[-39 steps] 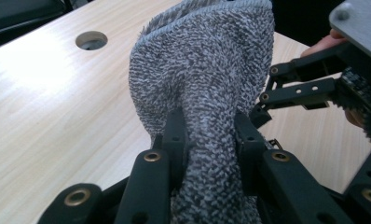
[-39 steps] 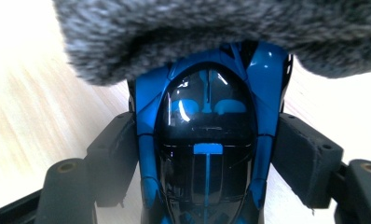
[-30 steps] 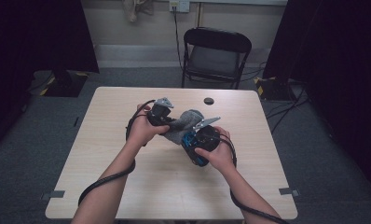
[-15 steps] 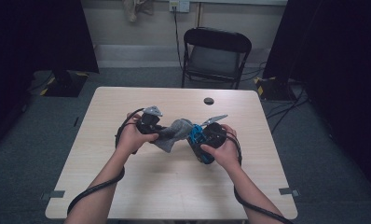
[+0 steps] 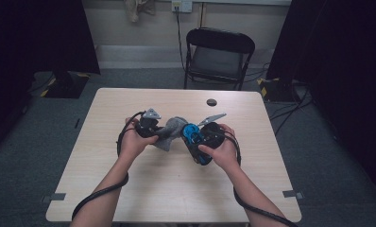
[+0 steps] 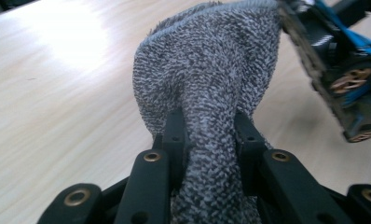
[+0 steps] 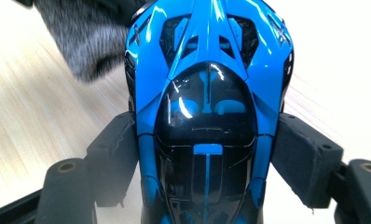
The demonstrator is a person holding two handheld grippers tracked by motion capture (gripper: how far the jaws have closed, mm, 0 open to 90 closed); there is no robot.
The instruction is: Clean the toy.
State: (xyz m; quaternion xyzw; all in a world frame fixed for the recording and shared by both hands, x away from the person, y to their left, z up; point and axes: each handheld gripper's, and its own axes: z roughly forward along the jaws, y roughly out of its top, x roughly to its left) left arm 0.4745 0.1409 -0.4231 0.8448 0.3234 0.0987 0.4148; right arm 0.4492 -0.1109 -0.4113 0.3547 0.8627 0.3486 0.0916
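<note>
Near the middle of the tabletop (image 5: 129, 189), a bit toward its far edge, I am holding two things close together. My left gripper (image 5: 150, 126) is squeezing a grey cloth (image 6: 211, 84) tight between its jaws. My right gripper (image 5: 209, 135) is clamping a blue toy car (image 7: 207, 116) by its two sides. The cloth is touching the car's front end. A small dark round thing (image 5: 211, 101) is lying near the far edge.

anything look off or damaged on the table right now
Nothing stands out. The left gripper is clamped on a grey cloth, the right gripper grips an intact blue toy car, and a small black disc lies farther back.
</note>
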